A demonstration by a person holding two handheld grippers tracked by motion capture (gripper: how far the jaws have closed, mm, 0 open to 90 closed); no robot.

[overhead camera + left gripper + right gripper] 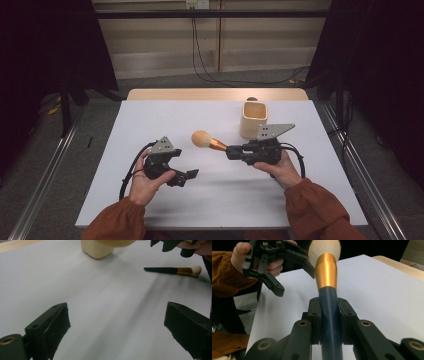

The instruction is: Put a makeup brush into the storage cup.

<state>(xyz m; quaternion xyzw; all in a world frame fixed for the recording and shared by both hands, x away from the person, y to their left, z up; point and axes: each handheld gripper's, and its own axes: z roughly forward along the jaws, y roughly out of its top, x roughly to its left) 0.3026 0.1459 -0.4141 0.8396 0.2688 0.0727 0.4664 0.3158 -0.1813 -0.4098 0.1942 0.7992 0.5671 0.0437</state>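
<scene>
Above the table, right gripper (231, 150) pinches the brush (210, 142) — left gripper (189, 176) spread wide.

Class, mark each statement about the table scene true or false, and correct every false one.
1. The right gripper is shut on the large brush. True.
2. The left gripper holds a smaller brush. False: its jaws stand open with nothing between them; the smaller brush lies on the white table.
3. The large brush has a gold ferrule and a dark handle. True.
4. The wooden cup lies on its side. False: it stands upright, mouth up.
5. The large brush's bristles rest inside the cup. False: in the high view they are to the left of it, outside.
</scene>
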